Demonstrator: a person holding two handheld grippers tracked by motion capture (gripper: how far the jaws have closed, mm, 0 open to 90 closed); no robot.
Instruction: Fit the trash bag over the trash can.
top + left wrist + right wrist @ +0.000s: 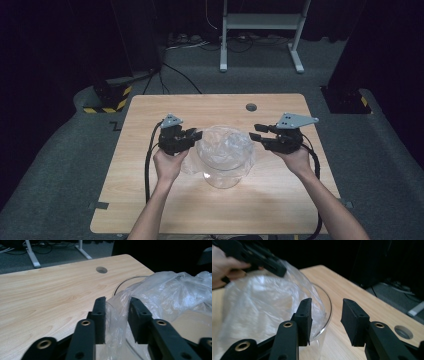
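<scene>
Mid-table sat the glass bowl with a clear bag stuffed in it. Left gripper came in level from the left, jaws apart with loose bag film between them; right gripper faced it, jaws parted at the rim, gripping nothing.

Both forearms are coming in bare, no sleeves showing. The left gripper is looking all black and blocky, wearing a grey three-cornered plate on top, with a thick black cable trailing back. The right gripper is showing the same black build, a larger grey plate dotted with small holes, its own cable running along. Up close, the fingers are appearing as flat black slabs with small screw holes, linkage arms carrying brass-ringed pivots.
</scene>
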